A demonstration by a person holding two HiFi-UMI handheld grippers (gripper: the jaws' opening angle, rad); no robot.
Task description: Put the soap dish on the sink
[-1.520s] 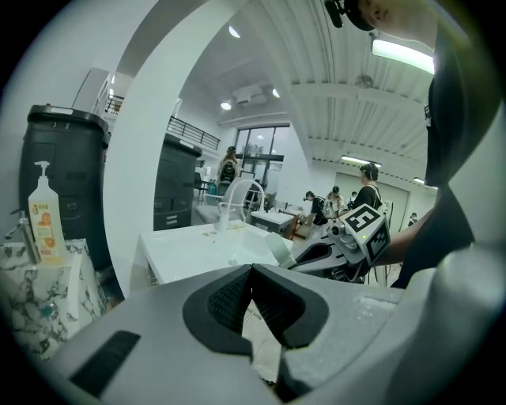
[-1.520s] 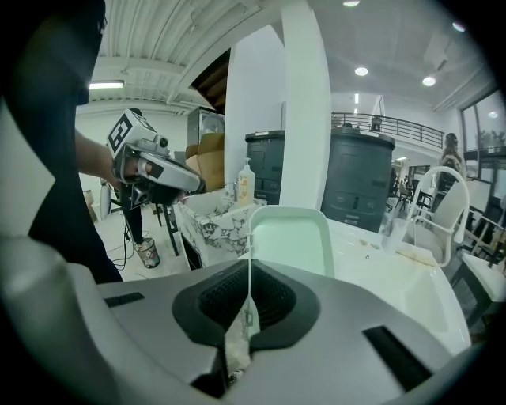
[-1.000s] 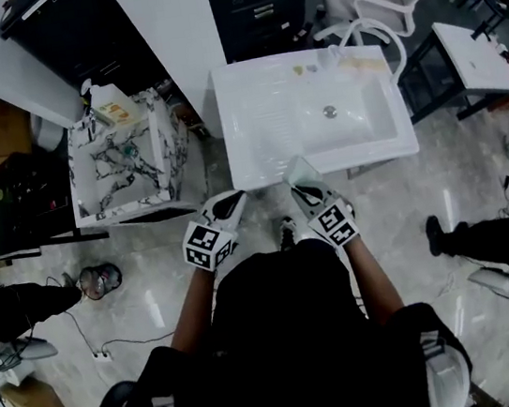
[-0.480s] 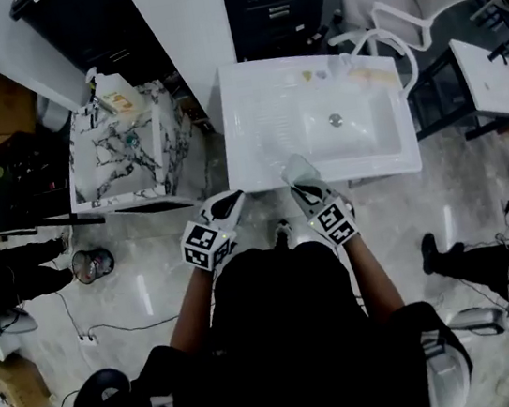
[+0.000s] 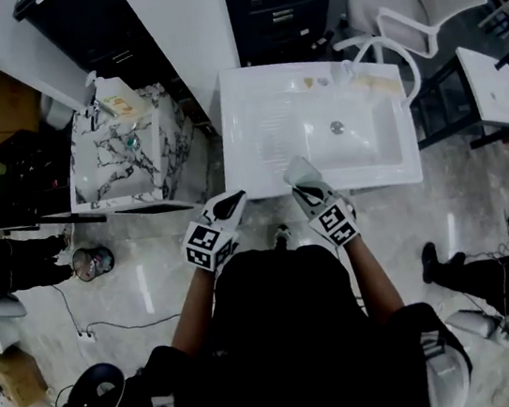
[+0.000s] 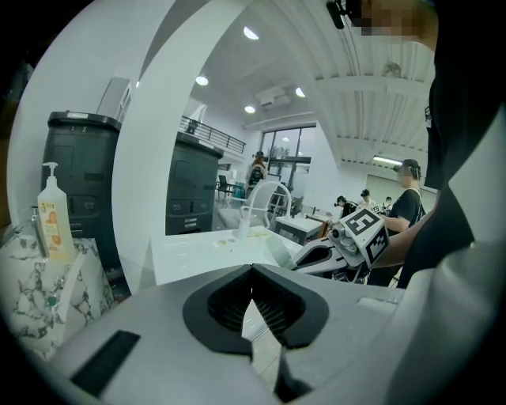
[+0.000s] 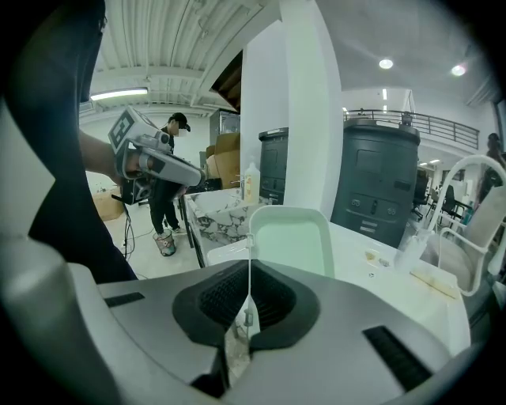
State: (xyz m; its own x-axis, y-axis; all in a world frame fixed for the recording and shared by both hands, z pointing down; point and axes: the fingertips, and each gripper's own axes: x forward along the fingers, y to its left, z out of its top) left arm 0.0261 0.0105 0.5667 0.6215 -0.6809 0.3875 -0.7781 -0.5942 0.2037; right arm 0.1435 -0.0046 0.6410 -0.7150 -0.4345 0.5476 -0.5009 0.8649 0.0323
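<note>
Sink [image 5: 256,117], one — right gripper [image 5: 302,191] clamps one soap dish [image 7: 291,237], left gripper [image 5: 235,198] closed empty.

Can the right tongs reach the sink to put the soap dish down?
Probably yes. The right tongs grip the soap dish right by the sink rim, and nothing blocks the flat part there.
</note>
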